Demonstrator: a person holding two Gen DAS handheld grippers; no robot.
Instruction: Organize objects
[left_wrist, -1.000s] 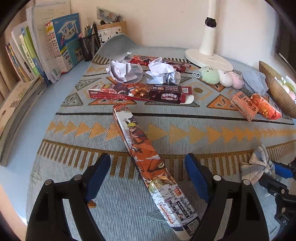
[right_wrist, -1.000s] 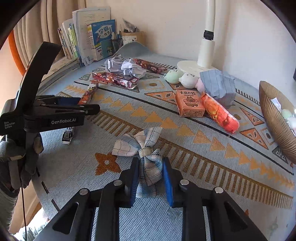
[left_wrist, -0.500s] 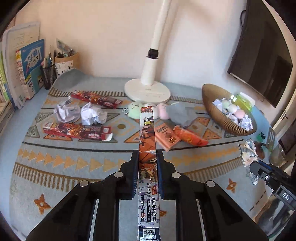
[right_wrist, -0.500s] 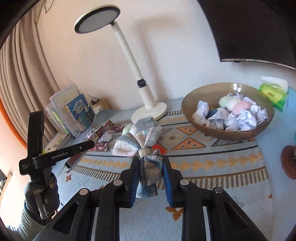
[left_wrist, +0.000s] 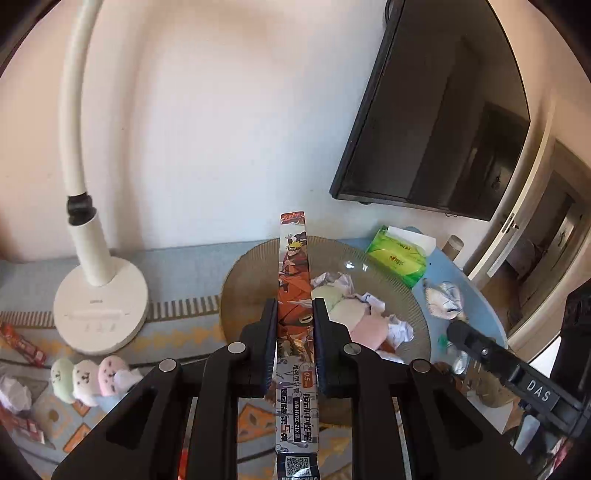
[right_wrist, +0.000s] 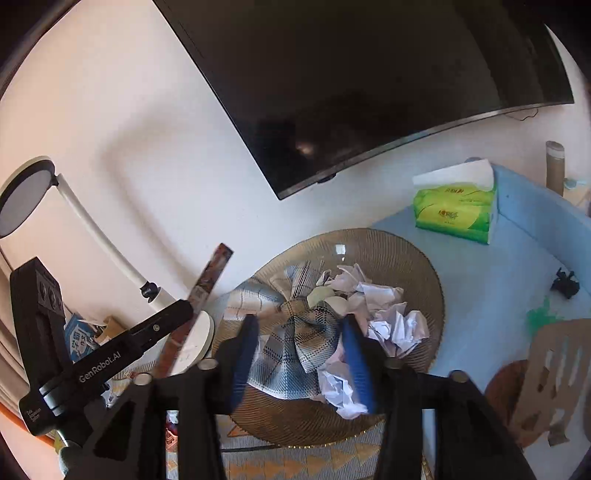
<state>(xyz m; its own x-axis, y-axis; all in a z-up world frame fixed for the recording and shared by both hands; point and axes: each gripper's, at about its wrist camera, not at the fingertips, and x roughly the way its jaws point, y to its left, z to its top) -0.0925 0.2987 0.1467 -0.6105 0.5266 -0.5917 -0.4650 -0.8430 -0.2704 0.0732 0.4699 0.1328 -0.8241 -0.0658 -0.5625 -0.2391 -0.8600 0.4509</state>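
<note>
Item: plaid fabric bow (right_wrist: 295, 332). Lies in the woven bowl (right_wrist: 417, 254), on top of crumpled paper balls (right_wrist: 395, 325) and pale soft toys, between the blue pads of the right gripper (right_wrist: 299, 354). The jaws are opening; the pads stand clear of the cloth on both sides, so the bow looks released onto the pile.

Item: long printed pen box (left_wrist: 295, 295). Pinched edgewise by the left gripper (left_wrist: 295, 347), pads pressed on its two long faces near the middle; its far end pokes out over the bowl's (left_wrist: 243, 280) far rim, its near end runs back under the camera. The last reading hints the jaws are only just starting to part; the box is not free.

Step in hand, as judged: dropping both items into the bowl. Done well, the right tool lifts straight away so no cloth snags a pad. The box is longer than the free space inside, so its far end should tip down onto the paper before the jaws widen, or it may bridge the rim and slide off.

Pose: both tools point downward toward the bowl, left tool to the left, right tool to the right, close together.

Surroundings: desk lamp (left_wrist: 99, 314) left; green tissue pack (right_wrist: 454, 210) far right; wall-mounted screen (right_wrist: 369, 92) above.
</note>
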